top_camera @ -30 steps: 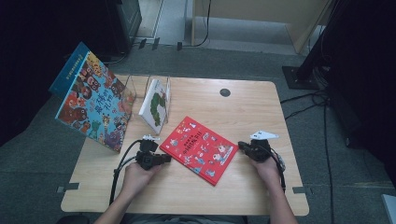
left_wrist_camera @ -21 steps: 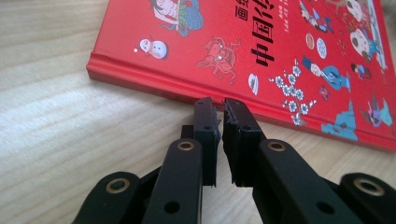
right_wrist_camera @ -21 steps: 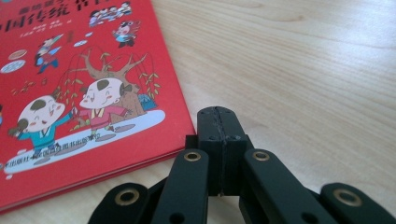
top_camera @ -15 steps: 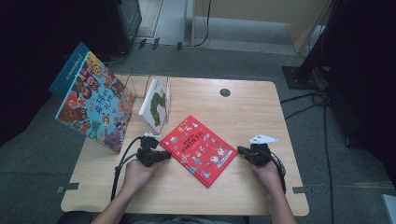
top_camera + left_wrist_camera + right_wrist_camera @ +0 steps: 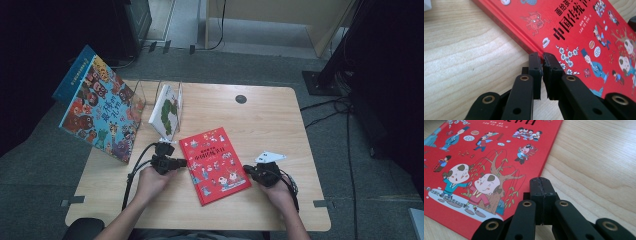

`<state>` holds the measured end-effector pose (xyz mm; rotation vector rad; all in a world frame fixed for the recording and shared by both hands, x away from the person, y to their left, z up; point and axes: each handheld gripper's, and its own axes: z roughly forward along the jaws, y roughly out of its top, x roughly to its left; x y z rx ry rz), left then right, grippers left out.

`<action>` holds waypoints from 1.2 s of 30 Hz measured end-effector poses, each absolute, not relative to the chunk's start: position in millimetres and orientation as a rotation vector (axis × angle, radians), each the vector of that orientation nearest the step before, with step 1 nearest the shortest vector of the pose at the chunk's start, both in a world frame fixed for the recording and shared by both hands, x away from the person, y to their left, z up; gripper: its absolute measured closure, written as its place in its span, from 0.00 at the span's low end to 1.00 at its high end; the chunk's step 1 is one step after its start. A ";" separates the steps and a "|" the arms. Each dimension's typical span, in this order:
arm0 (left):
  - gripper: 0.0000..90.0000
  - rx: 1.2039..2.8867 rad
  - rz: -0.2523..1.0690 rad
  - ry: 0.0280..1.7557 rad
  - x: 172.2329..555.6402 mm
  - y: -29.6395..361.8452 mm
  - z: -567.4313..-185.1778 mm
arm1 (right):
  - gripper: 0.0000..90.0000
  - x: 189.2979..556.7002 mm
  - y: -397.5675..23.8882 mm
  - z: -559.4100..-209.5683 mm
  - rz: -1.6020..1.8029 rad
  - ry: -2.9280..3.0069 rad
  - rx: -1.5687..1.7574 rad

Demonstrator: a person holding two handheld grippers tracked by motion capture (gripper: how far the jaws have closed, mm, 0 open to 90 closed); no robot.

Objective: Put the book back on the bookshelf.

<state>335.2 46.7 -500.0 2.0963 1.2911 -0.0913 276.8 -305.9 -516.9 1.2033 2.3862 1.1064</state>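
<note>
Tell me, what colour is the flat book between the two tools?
Red book, with little cartoon pictures; clearest in the left gripper view.

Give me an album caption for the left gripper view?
Left hand-held gripper, jaws nearly shut, at the edge of a red picture book on the wooden table.

Soft even light on the wooden table (image 5: pixel 270 120), very dark room around it, high view a bit fuzzy, close views sharp on the red book (image 5: pixel 584 30), faint shadows
</note>
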 end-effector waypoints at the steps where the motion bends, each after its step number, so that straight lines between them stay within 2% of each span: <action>1: 0.95 2.092 -0.093 1.293 336.1 46.7 -500.2 | 1.00 276.1 -305.0 -516.7 1.108 2.388 1.208; 10: 0.99 2.099 -0.077 1.303 346.4 43.4 -498.3 | 1.00 275.8 -294.8 -514.7 1.134 2.375 1.210; 16: 0.99 2.059 -0.124 1.319 354.1 48.3 -500.8 | 1.00 275.2 -288.8 -514.3 1.148 2.364 1.232; 27: 0.99 2.052 -0.115 1.312 357.2 48.6 -501.7 | 1.00 275.7 -287.1 -514.1 1.143 2.375 1.252; 32: 0.95 2.038 -0.126 1.297 355.6 51.7 -500.9 | 0.98 277.3 -288.1 -514.0 1.142 2.377 1.253; 36: 0.94 2.041 -0.112 1.280 346.9 54.5 -497.4 | 0.95 281.0 -289.3 -513.4 1.159 2.354 1.273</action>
